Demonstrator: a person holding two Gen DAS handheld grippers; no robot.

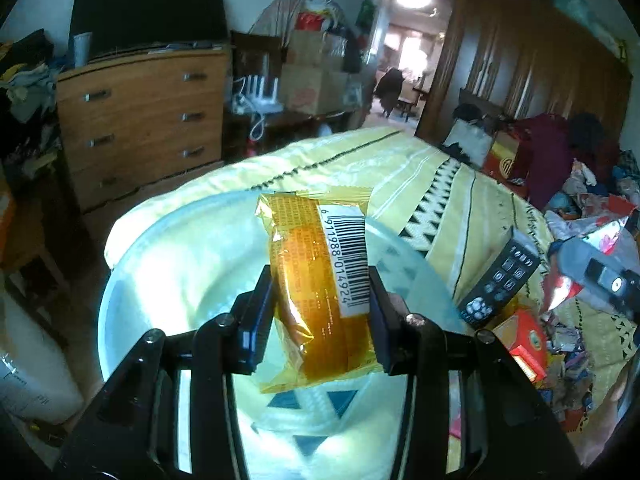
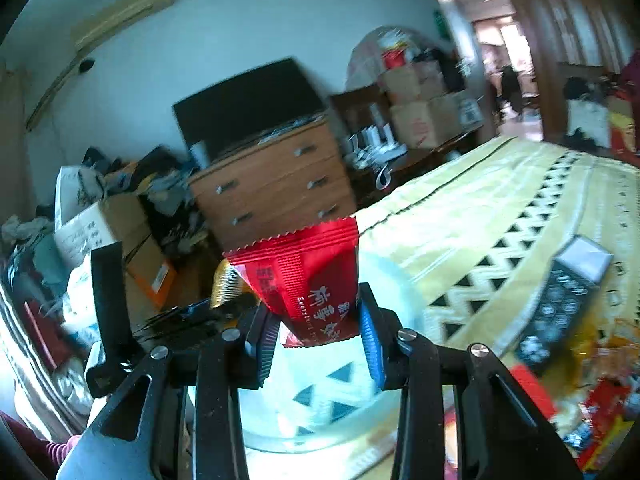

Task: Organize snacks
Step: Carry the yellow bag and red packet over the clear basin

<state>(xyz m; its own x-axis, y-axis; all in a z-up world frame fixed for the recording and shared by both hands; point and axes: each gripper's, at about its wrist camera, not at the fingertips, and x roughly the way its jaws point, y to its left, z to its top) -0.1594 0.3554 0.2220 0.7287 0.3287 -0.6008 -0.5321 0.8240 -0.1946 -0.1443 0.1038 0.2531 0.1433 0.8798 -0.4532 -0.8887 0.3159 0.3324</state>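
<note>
My left gripper (image 1: 318, 316) is shut on an orange snack packet (image 1: 316, 280) with a white barcode label, held above a clear round plastic bowl (image 1: 160, 248) that sits on the yellow patterned bedspread (image 1: 400, 168). In the right wrist view my right gripper (image 2: 318, 334) is shut on a red foil snack packet (image 2: 308, 276) with white characters, over the same clear bowl (image 2: 392, 280). The left gripper with its gold packet (image 2: 226, 284) shows just to the left of it. A pile of mixed snack packets (image 1: 560, 344) lies at the right on the bed.
A dark box with icons (image 1: 498, 280) lies on the bed right of the bowl, beside a red box (image 1: 528, 340). A wooden chest of drawers (image 1: 140, 120) stands beyond the bed's edge, with cardboard boxes (image 1: 312, 80) and clutter around. Clothes (image 1: 560, 148) are heaped at the far right.
</note>
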